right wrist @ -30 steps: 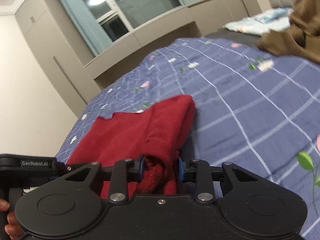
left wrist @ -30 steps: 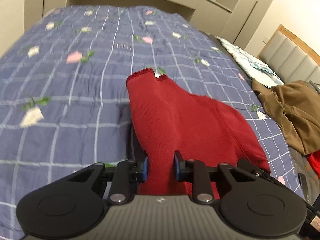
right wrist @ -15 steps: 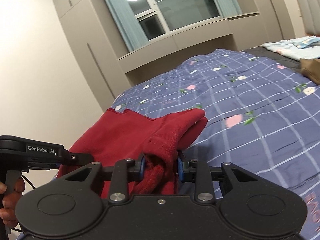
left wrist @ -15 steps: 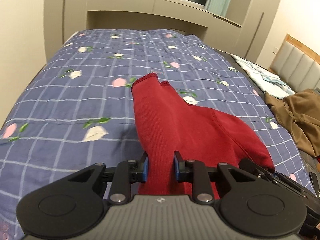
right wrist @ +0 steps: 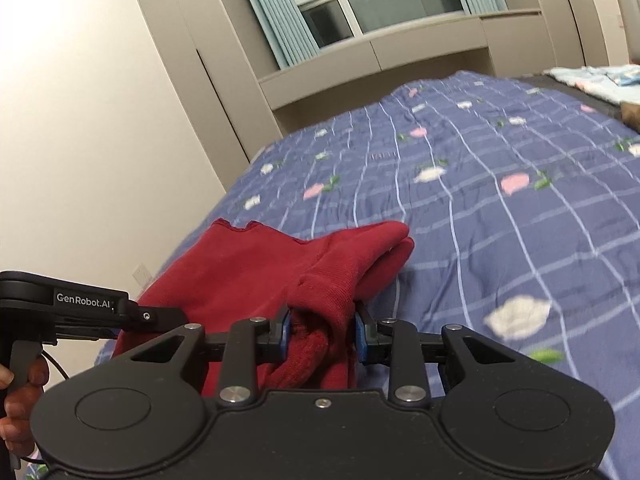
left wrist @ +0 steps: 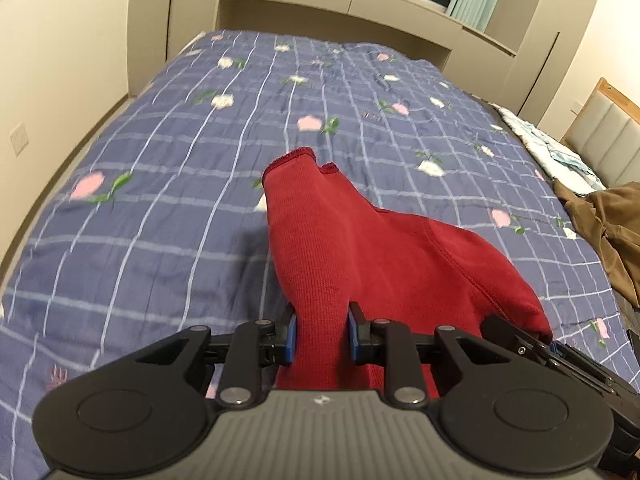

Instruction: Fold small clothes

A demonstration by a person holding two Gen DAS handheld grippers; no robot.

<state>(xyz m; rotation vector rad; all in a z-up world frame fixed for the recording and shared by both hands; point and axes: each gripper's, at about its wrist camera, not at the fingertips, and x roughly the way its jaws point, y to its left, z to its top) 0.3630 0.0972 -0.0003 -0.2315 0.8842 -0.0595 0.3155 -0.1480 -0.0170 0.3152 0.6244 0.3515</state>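
Red garment (left wrist: pixel 360 248) hangs stretched between my two level grippers above the bed (left wrist: pixel 180 168): my left gripper (left wrist: pixel 321 338) clamps one edge, my right gripper (right wrist: pixel 320 334) pinches a bunched corner alongside.

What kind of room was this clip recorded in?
Most likely a home bedroom: a bed under a blue checked floral quilt, a padded headboard, and a curtained window above built-in cabinets.
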